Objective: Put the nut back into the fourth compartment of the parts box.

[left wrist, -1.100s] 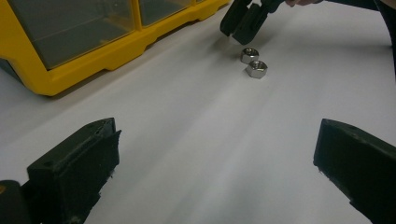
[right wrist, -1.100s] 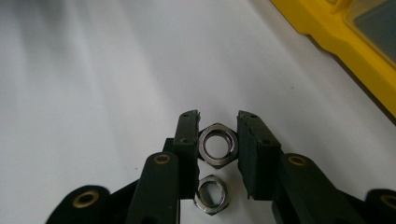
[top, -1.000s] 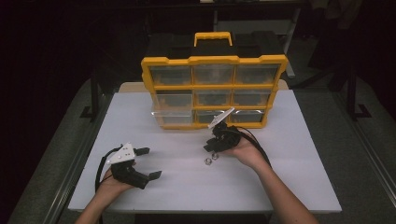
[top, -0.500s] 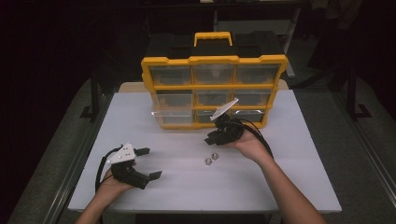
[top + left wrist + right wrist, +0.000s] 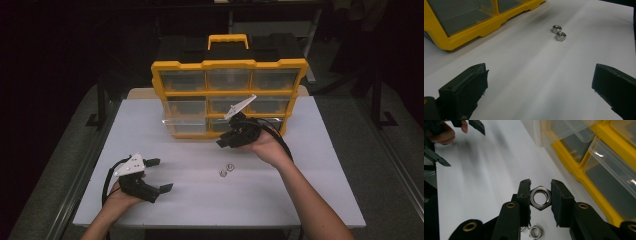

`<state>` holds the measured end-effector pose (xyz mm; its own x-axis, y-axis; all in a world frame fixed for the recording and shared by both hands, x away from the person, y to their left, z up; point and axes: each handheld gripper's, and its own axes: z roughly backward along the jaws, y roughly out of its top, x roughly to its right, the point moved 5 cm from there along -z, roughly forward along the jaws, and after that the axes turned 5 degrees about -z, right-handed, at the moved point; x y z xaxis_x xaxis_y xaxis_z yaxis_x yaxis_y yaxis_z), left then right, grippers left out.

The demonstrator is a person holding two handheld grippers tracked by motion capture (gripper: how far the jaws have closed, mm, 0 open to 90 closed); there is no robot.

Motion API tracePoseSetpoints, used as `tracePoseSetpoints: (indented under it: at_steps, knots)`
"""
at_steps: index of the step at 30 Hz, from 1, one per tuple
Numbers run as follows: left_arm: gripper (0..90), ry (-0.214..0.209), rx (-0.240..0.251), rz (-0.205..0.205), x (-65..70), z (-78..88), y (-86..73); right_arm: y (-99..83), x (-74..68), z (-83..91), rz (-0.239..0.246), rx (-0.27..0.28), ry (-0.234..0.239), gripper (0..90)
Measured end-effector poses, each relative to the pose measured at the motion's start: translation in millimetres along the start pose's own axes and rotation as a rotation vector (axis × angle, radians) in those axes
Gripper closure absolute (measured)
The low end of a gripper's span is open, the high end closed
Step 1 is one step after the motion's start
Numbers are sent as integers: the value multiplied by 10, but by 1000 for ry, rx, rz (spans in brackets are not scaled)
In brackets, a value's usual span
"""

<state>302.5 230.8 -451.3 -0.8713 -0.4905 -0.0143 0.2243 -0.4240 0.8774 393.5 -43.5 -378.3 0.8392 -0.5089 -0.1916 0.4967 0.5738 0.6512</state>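
Left tongs (image 5: 161, 175) seen nearest, low on the white table (image 5: 310, 200), jaws spread wide with nothing between them, resting in the left hand (image 5: 117, 200) close to the table's near left edge. Farther out, two loose hex nuts (image 5: 226, 170) seen lying just beside each other on the table, roughly midway between both tongs; in the left gripper view the same nuts (image 5: 558, 33) seen ahead of the open jaws, well apart from them. Beyond the nuts, right tongs (image 5: 222, 141) seen raised above the table in the right hand (image 5: 267, 147), jaws clamped on a single hex nut (image 5: 540, 197), gripped across opposite flats with its bore facing the camera, clear of the table. Behind the right tongs, yellow organizer (image 5: 230, 65) seen standing upright at the far side of the table, clear drawers facing forward, one lower left drawer (image 5: 182, 125) pulled partway out.
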Motion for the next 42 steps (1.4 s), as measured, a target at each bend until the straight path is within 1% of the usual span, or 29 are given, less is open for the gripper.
tracePoseSetpoints:
  at_steps: [1,2,3,6,7,9,10,14,16,17,18,20,23,24,25,26,28,31,33,34,35,37,39,40,41,42]
  knots:
    - [3,0,1,1,1,-2,0,16,-14,16,-8,1,10,692]
    - [3,-1,1,2,2,-3,0,35,-2,30,6,2,2,691]
    - [3,-2,0,0,3,-2,-1,49,-1,39,8,4,1,692]
    - [3,-1,0,-1,0,1,1,100,-12,75,8,10,3,692]
    - [3,-1,0,-1,-1,1,1,123,-30,94,-4,11,9,692]
    - [3,-1,-2,-4,-3,2,-1,153,-32,116,-1,15,6,692]
    - [3,-1,-2,-4,-3,0,-2,168,-10,124,26,19,1,692]
    - [3,-5,2,-3,1,1,4,236,-45,184,-9,16,6,692]
    - [3,-6,1,-3,2,0,3,272,-54,218,-21,19,-3,692]
    - [3,-5,1,-1,0,-2,0,287,-48,234,-15,18,-12,693]
    - [3,-5,-3,-3,-5,0,-3,305,-57,252,-22,21,-8,692]
    - [3,-4,-2,-1,-11,6,0,343,-49,278,-13,26,-14,692]
    - [3,-5,5,3,-7,5,4,420,-52,337,-22,34,-15,692]
    - [3,-5,4,2,-7,5,3,420,-52,337,-22,34,-15,692]
    - [3,-6,4,1,-7,4,3,458,-31,364,14,46,-23,692]
    - [3,-5,7,8,-3,1,4,458,-31,364,14,46,-23,692]
    - [3,-5,3,0,-9,4,3,518,-52,416,0,44,-19,692]
    - [3,-6,8,4,-6,2,8,565,-65,442,-9,49,-19,692]
    - [4,-7,11,6,-4,1,8,639,-79,486,-2,58,-22,692]
    - [4,-7,9,4,-6,2,8,639,-79,486,-2,58,-22,692]
    - [4,-7,8,5,-6,2,7,690,-86,517,7,65,-22,692]
    - [4,-7,12,12,-1,3,9,718,-98,534,1,70,-21,692]
    - [4,-7,14,10,-2,3,10,772,-107,555,9,78,-20,692]
    - [4,-7,13,10,-2,4,11,800,-104,559,24,85,-24,692]
    - [4,-7,13,10,-2,3,11,826,-120,571,19,85,-25,692]
    - [4,-7,12,8,-2,4,11,852,-112,574,41,89,-31,692]
